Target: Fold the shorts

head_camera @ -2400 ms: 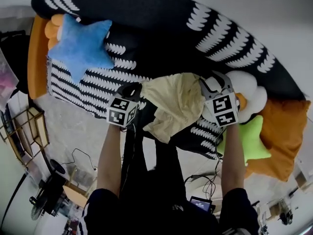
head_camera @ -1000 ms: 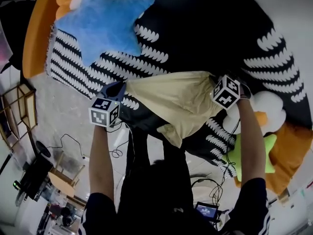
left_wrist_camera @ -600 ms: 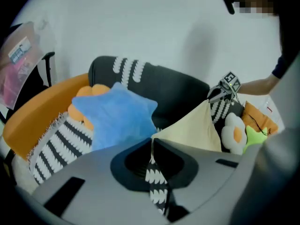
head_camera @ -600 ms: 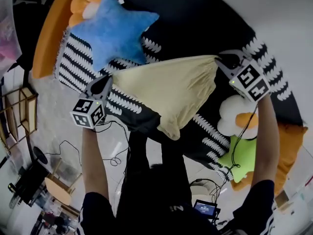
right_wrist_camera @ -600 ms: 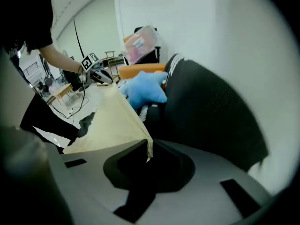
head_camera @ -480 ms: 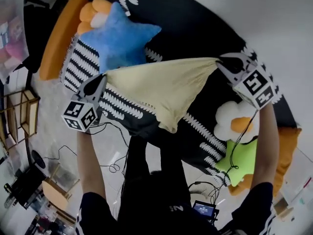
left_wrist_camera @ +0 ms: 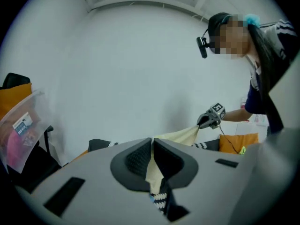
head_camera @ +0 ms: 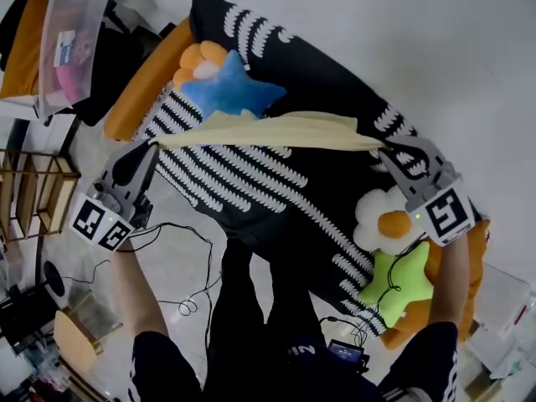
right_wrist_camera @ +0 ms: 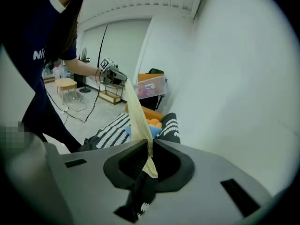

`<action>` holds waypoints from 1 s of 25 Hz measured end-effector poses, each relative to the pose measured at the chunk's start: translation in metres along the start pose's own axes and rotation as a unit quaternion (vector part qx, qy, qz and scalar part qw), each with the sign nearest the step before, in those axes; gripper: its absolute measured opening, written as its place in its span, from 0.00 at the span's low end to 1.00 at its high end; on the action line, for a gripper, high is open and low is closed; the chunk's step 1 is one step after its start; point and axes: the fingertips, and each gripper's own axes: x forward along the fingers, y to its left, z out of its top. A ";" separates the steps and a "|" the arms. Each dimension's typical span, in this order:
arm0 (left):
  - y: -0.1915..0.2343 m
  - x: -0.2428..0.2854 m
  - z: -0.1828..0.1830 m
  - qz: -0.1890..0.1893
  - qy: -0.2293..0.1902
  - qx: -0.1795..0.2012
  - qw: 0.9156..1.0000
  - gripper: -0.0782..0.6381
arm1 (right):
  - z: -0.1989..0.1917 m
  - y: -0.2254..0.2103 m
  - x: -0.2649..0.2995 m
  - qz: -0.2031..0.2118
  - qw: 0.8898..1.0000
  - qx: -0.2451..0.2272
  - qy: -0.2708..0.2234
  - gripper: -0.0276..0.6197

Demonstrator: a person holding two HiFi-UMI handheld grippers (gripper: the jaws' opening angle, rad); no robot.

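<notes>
The pale yellow shorts [head_camera: 268, 131] hang in the air, stretched edge-on into a thin taut band over the black-and-white patterned couch [head_camera: 276, 191]. My left gripper [head_camera: 153, 146] is shut on their left end and my right gripper [head_camera: 382, 149] is shut on their right end. In the left gripper view the cloth [left_wrist_camera: 177, 136] runs from between the closed jaws across to the right gripper [left_wrist_camera: 211, 117]. Seen from the right gripper view, the shorts [right_wrist_camera: 136, 109] lead from its closed jaws up to the left gripper [right_wrist_camera: 111, 72]. Both grippers are held high, well above the couch.
A blue star pillow [head_camera: 233, 90] and an orange flower cushion [head_camera: 201, 59] lie at the couch's far end. A white flower cushion [head_camera: 383, 221] and a green star [head_camera: 394, 279] lie at the right. A clear bin [head_camera: 71, 48], wooden shelf [head_camera: 33, 199] and floor cables [head_camera: 180, 233] are at the left.
Both grippers have risen a long way and moved apart. The shorts, which hung down as a drooping sheet, are now pulled out into a flat, taut band.
</notes>
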 end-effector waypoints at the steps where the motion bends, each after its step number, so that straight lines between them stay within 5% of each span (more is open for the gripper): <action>1: -0.013 -0.012 0.000 -0.014 0.003 0.004 1.000 0.14 | -0.003 0.015 -0.007 0.001 1.000 -0.006 0.016 0.12; 4: -0.049 -0.042 -0.050 -0.051 0.064 -0.005 0.997 0.14 | -0.037 0.083 -0.005 0.025 0.998 0.006 0.060 0.12; 10: -0.109 -0.098 -0.228 -0.082 0.191 -0.075 0.975 0.14 | -0.149 0.281 0.040 0.087 0.983 0.009 0.160 0.12; 17: -0.151 -0.155 -0.418 -0.133 0.344 -0.069 0.927 0.14 | -0.246 0.472 0.104 0.133 0.960 -0.067 0.238 0.12; 20: -0.147 -0.193 -0.457 -0.126 0.375 -0.067 0.916 0.14 | -0.247 0.535 0.126 0.136 0.960 -0.053 0.238 0.12; 25: -0.147 -0.222 -0.466 -0.103 0.400 -0.057 0.909 0.14 | -0.240 0.598 0.126 0.147 0.957 0.001 0.249 0.12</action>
